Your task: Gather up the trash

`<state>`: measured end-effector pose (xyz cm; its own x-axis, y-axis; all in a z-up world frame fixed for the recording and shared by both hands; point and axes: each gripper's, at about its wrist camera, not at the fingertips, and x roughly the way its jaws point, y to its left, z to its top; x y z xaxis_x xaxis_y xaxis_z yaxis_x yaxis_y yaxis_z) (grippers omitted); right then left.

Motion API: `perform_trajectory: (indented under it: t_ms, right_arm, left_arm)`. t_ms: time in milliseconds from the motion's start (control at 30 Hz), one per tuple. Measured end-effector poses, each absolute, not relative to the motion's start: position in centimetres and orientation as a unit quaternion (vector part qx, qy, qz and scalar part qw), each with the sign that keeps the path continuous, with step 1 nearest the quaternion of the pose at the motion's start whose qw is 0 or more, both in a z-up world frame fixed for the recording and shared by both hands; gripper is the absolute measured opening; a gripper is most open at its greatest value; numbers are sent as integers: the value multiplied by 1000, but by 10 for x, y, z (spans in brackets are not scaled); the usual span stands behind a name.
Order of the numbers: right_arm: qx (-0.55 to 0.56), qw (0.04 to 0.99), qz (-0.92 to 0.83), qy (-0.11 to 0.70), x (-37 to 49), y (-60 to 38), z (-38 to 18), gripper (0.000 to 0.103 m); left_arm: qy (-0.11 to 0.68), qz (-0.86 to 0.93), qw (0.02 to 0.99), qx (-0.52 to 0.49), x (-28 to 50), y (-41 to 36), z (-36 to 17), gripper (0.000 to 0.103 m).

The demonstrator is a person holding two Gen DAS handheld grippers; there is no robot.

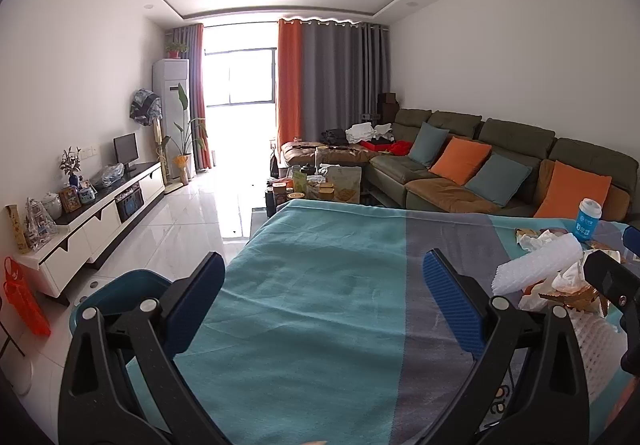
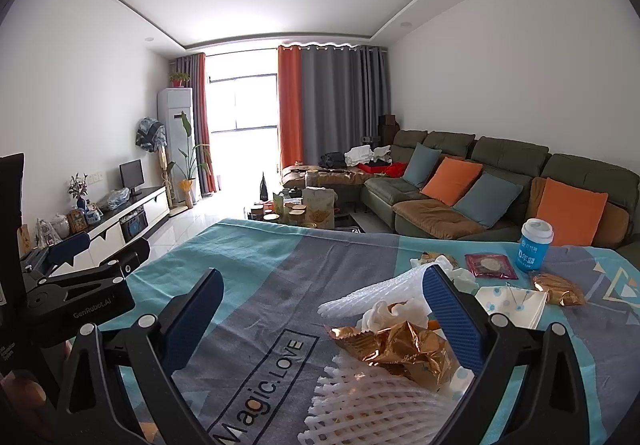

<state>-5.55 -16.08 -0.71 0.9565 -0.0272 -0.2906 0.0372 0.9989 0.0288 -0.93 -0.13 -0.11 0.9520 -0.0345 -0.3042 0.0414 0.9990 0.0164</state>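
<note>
Right wrist view puts your right gripper (image 2: 322,315) low over the cloth-covered surface (image 2: 256,277), its jaws spread wide and holding nothing. Nearest you, white foam netting (image 2: 360,401) lies on the cloth between the jaws, and a crumpled gold wrapper (image 2: 404,345) rests on top of it, touching the inner face of the right finger. Just beyond the wrapper sits a wad of white tissue (image 2: 394,311), with a second piece of foam netting (image 2: 372,295) behind it. Right of that finger you have a white napkin with blue dots (image 2: 514,305), another gold wrapper (image 2: 558,289) and a dark red snack packet (image 2: 490,265). A blue paper cup with a white lid (image 2: 534,245) stands upright near the far right edge of the surface. Your left gripper's body shows at the left edge of this view.

Left wrist view shows your left gripper (image 1: 324,285) over a bare teal stretch of the cloth (image 1: 312,285), jaws also wide and empty. A blue bin (image 1: 120,293) sits low beside the surface behind the left finger. The trash pile is off to your right here: foam netting (image 1: 536,265) and tissue (image 1: 568,277), with the cup (image 1: 588,219) farther back.

Beyond the surface, a cluttered coffee table (image 2: 308,209) stands in front of a green sofa (image 2: 500,165) with orange and teal cushions.
</note>
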Motion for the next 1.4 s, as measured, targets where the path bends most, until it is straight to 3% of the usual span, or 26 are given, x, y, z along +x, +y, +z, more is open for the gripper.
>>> perform_trajectory:
  t_ms: [433, 767, 967, 1033, 1100, 1133, 1167, 1300, 1333, 1367, 1400]
  right_arm:
    - [30, 986, -19, 160, -61, -183, -5, 96]
    - [70, 976, -27, 204, -70, -237, -12, 96]
    - [51, 967, 25, 247, -64, -237, -22, 85]
    - [38, 964, 37, 260, -59, -233, -26, 79]
    - [30, 963, 46, 266, -54, -231, -28, 71]
    - [23, 961, 52, 270, -51, -228, -29, 63]
    - [20, 960, 57, 274, -49, -227, -30, 62]
    - [11, 960, 68, 272, -47, -224, -29, 58]
    - [8, 961, 71, 268, -48, -223, -27, 29]
    - [7, 959, 75, 273, -48, -223, -26, 18]
    - [7, 958, 73, 277, -47, -224, -25, 18]
  left_arm:
    - [180, -71, 981, 19, -5, -12, -6, 98]
    - [243, -299, 922, 47, -16, -73, -20, 98]
    - [273, -394, 875, 72, -31, -112, -42, 95]
    - [293, -411, 860, 72, -29, -125, -53, 78]
    - [317, -424, 846, 66, -25, -133, -62, 69]
    - [326, -430, 840, 60, -23, -136, -66, 61]
    - [336, -438, 832, 52, -21, -139, -70, 56]
    - [359, -470, 806, 28, -15, -138, -81, 19]
    - [361, -475, 802, 22, -12, -138, -82, 14]
    - [360, -479, 800, 17, -12, -139, -83, 13]
    - [361, -481, 799, 14, -12, -133, -80, 10]
